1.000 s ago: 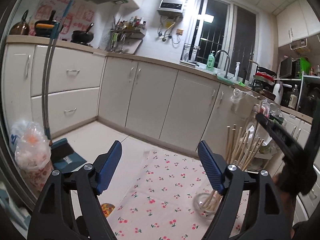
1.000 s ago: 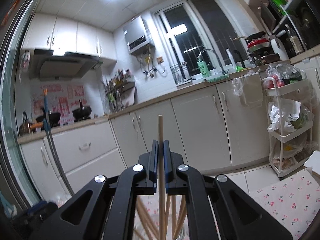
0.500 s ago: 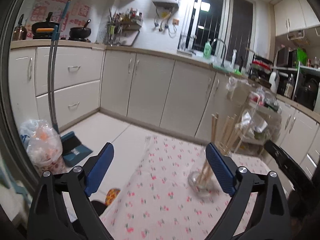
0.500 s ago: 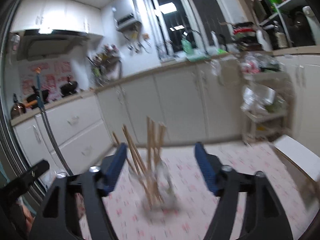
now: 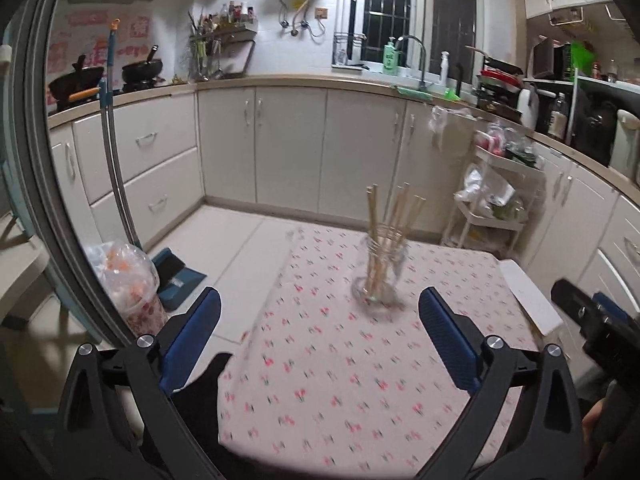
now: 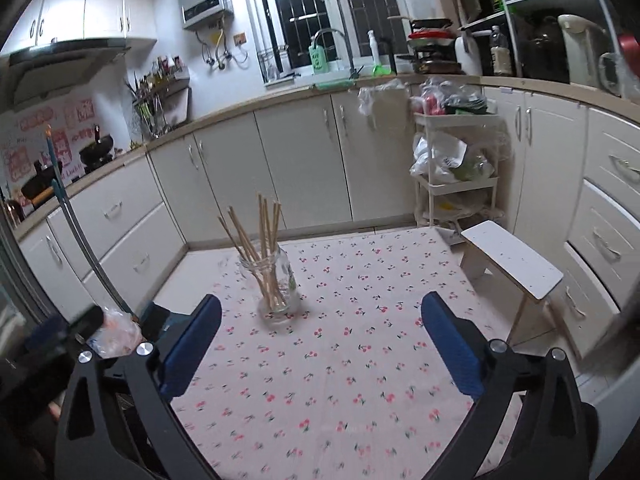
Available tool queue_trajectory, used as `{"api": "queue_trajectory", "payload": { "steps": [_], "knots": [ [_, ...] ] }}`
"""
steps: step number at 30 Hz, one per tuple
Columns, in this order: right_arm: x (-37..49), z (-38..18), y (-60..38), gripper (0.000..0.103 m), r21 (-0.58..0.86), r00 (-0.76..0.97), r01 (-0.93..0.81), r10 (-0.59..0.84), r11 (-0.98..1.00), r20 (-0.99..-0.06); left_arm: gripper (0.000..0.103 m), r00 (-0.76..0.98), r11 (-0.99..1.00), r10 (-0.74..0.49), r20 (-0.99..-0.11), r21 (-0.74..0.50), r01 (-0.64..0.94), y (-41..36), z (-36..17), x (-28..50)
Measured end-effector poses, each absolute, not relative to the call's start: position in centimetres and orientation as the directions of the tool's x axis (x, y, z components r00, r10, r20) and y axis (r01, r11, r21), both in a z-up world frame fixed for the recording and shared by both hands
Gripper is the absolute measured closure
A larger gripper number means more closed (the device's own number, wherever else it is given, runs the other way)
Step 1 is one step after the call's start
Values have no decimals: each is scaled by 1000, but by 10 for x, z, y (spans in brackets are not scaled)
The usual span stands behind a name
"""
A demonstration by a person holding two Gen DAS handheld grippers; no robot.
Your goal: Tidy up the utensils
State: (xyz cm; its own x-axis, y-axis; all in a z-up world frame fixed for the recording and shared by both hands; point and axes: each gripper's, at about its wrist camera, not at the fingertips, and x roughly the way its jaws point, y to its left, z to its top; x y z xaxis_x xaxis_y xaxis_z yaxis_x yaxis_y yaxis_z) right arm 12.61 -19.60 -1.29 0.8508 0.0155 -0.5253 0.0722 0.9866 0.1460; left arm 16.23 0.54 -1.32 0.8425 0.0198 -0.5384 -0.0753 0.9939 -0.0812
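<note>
Kitchen, cherry-print table point(image 6: 360, 360) | we see chopsticks point(image 6: 260, 248) standing in jar point(image 6: 276, 284) near its far side | left gripper point(image 5: 320, 340) jaws opening, empty | right gripper point(image 6: 320, 340) jaws opening, empty, well short of jar

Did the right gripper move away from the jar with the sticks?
Yes. The right gripper backed away: a second ago it pinched a chopstick right over the glass jar; now, jaws opening and empty, it views the jar standing across the tablecloth.

White stool point(image 6: 516, 264) beside table; trolley point(image 6: 456, 168) against cabinets.
</note>
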Motion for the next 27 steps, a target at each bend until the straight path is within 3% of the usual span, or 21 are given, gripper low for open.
{"api": "queue_trajectory", "payload": {
  "steps": [8,16,27],
  "knots": [
    [47,33,-186,7,147,854,54,31,988,-520,8,817,995,-11,-577,-84,-45,1,18,100],
    [-35,39,-189,7,174,863,100,2,980,-505,8,813,997,-20,-582,-74,-28,-2,30,39],
    [-78,57,-182,7,156,876,80,6,984,-483,8,821,999,-31,-570,-47,5,-10,57,-8]
  ]
}}
